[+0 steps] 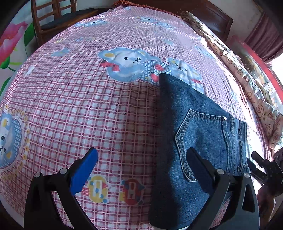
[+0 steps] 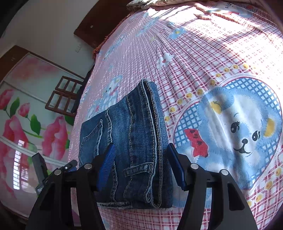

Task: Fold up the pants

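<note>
Left wrist view: back pocket [image 1: 203,141] of the folded jeans [image 1: 191,127] shows, plus a chair [image 1: 53,16] and rolled floral quilt [image 1: 251,92] at the bed's far edges. Right wrist view: stacked waistband edge [image 2: 152,134] and belt loop [image 2: 139,170] instead, wardrobe with flower print [image 2: 26,123] behind.

Left gripper [image 1: 141,168] tilts steeply down, jaws wide, empty; one finger over denim, the other over checked bedsheet [image 1: 79,106].

Right gripper [image 2: 141,169] angled down, jaws apart straddling the bundle; contact unclear.

Jeans lie on the bed, long axis running away from both cameras.
</note>
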The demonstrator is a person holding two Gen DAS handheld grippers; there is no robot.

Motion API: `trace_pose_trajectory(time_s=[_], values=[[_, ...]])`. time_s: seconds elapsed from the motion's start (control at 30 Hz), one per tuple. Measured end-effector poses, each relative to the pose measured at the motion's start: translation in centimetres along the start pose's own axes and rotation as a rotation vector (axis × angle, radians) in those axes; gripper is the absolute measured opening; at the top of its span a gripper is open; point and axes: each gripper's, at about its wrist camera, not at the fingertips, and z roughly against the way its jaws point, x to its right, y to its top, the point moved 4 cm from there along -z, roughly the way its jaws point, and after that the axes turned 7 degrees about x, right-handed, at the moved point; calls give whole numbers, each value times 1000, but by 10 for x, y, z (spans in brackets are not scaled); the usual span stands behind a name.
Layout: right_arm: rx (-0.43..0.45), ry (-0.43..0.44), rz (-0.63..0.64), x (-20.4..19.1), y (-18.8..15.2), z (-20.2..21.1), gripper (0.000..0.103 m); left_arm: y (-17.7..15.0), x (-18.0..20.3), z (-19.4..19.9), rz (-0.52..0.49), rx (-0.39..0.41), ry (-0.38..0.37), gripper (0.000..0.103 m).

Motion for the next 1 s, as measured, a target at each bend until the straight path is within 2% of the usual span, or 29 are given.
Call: trace_pose_trajectory(time_s=[0.2,0.3,0.37,0.4,0.47,0.6,0.73,0.83,0.87,0.93,1.0], values=[[0,9,-6,2,1,-1,60,-2,-10,-22,153,-96,-232,100],[3,12,-12,3,3,-2,60,-2,-11,-24,166,-95,-244,100],[5,19,-15,3,4,-2,60,2,-14,-21,126,-73,-171,100],[4,20,-16,3,5,-2,60,2,-14,-21,124,-71,-172,100],[4,16,-13,4,5,-3,60,1,-17,-25,174,-95,-226,100],[7,23,-27,6,6,-3,60,6,-31,-26,280,-93,-301,101],[7,28,-25,7,7,-1,60,11,-50,-30,454,-136,-431,101],[3,32,-30,8,7,-1,60,10,-47,-34,531,-219,-610,101],[3,31,-29,9,6,0,60,9,-46,-34,528,-228,-615,101],[2,32,-31,9,6,0,60,10,-39,-35,454,-231,-568,101],[-2,30,-31,10,4,0,60,9,-26,-40,412,-274,-623,101]])
